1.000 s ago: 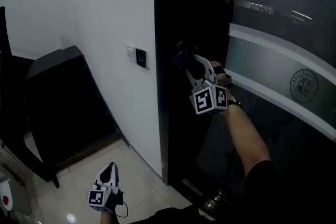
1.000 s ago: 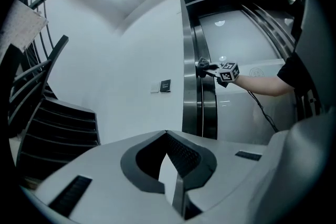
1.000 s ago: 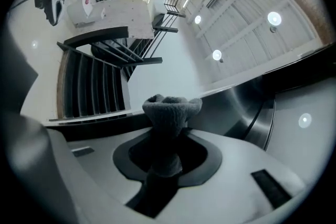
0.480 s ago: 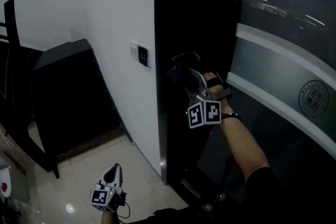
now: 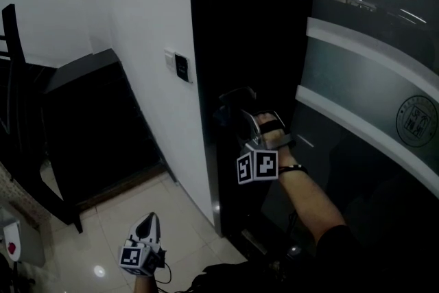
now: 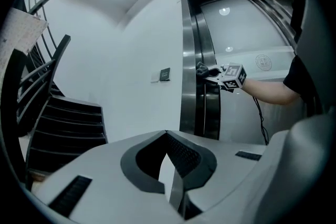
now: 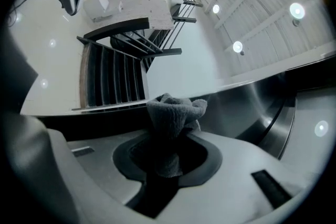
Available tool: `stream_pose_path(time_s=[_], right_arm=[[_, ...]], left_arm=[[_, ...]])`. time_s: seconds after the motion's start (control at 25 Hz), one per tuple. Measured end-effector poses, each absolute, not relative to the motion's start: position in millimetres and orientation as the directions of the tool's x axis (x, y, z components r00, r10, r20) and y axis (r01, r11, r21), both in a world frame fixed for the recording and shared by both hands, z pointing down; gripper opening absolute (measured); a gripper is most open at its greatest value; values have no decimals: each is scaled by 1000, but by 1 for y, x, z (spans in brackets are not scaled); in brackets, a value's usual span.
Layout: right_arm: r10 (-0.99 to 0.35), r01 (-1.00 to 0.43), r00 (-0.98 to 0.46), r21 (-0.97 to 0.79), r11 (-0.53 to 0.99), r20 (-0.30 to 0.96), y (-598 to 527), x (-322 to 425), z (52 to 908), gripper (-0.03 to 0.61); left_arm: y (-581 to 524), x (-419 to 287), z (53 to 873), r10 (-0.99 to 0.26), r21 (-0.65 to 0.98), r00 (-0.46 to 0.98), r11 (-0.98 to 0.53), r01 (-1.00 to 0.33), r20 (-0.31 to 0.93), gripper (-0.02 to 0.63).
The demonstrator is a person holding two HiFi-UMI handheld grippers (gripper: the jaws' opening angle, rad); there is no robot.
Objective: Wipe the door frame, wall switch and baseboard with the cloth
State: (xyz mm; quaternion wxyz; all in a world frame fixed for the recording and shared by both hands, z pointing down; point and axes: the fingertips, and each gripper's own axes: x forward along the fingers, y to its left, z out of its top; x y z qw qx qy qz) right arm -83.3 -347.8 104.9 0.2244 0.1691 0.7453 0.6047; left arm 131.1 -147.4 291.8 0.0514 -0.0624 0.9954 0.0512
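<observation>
The right gripper is pinching the grey cloth: in its own view both jaws close on a bunched fold, and the rest of the cloth puffs out beyond the tips. That bunch sits against the dark door frame just ahead of the jaws. The frame is too dark in the head view to confirm contact, but the left gripper view also shows the cloth at the frame's metal edge. Behind this gripper, its marker cube faces the camera, and the person's forearm runs back from it.

To the left of the cloth and a little higher, the wall switch is mounted on the white wall just beside the frame, apart from the cloth. To the right of the gripper is a glass door panel with a frosted band and a round emblem.

The left gripper hangs low, well apart from the frame, over the pale tiled floor. Its jaws are pressed together at the tips with nothing between them. Beyond it, a dark slatted piece of furniture stands against the wall.
</observation>
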Motion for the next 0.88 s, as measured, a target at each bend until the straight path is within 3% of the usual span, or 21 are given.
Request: stream_pose_path(time_s=[0.88], right_arm=[[538,132,-843,973,192,8,-345,-79,196,95]], left_arm=[[-162,115,316,-156,127,-986,979,-162,-54,3]])
